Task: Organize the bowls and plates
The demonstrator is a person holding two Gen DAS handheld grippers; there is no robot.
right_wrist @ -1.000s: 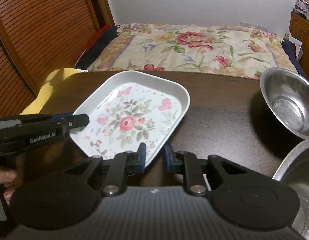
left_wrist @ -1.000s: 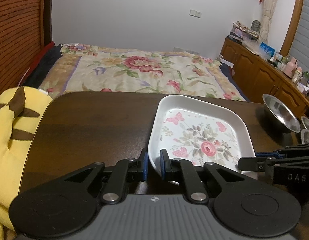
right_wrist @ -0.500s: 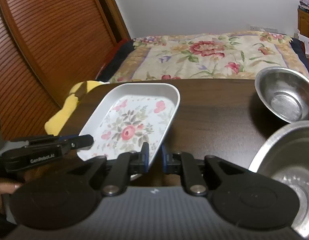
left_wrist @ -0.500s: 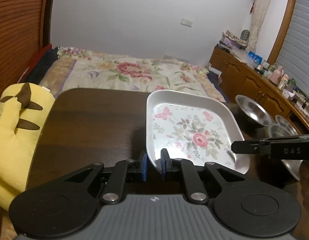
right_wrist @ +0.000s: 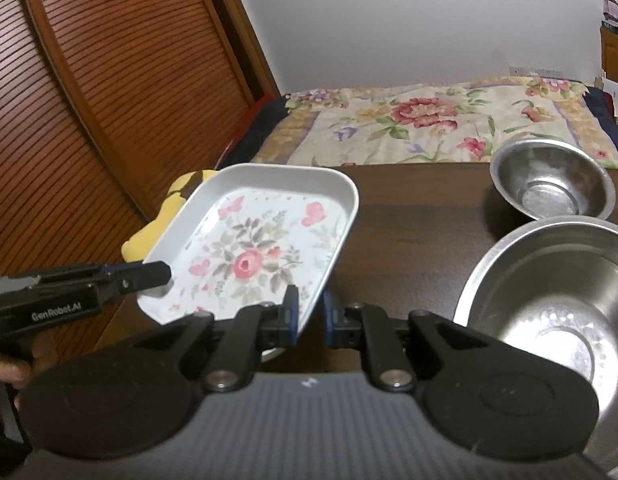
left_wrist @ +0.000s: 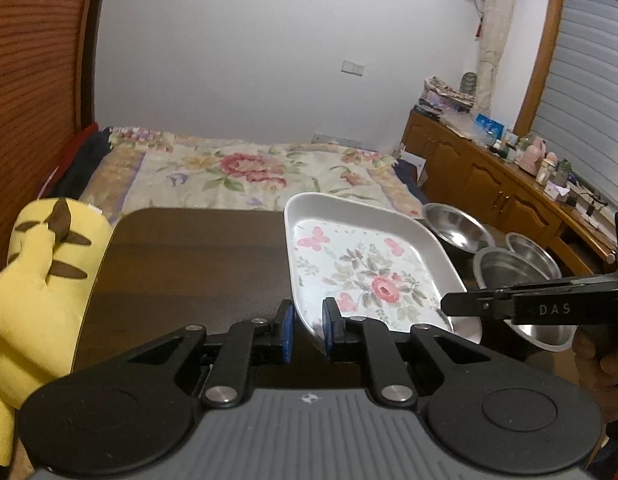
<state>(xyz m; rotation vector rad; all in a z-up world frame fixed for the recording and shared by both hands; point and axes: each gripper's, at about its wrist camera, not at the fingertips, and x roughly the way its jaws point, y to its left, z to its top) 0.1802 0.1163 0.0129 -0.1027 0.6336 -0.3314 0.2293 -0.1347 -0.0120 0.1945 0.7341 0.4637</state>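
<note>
A rectangular floral tray [left_wrist: 365, 268] is held in the air above a dark wooden table [left_wrist: 189, 264], gripped by both tools at once. The left gripper [left_wrist: 307, 330] pinches the tray's near left corner, its blue pads nearly together with the thin rim between them. The right gripper [right_wrist: 309, 314] pinches the near right edge in the same narrow way. Each tool shows in the other's view, reaching in from the side.

The tray's long axis runs away from the person, toward a bed with a flowered cover [left_wrist: 245, 168] beyond the table. Its far end hangs free, so the whole weight sits on the two near-edge grips.

The steel bowls all lie to the tray's right. In the right view a large bowl [right_wrist: 549, 320] sits just beside the right gripper, and a smaller bowl [right_wrist: 551, 180] stands further back. The left view shows more bowls there (at least three, possibly nested). The table to the tray's left is bare, and a yellow plush toy [left_wrist: 37, 292] lies past its left edge.

Judging by this layout, the coming move turns on side: toward the bowls the right hand leads, and toward the bare wood the left.
</note>
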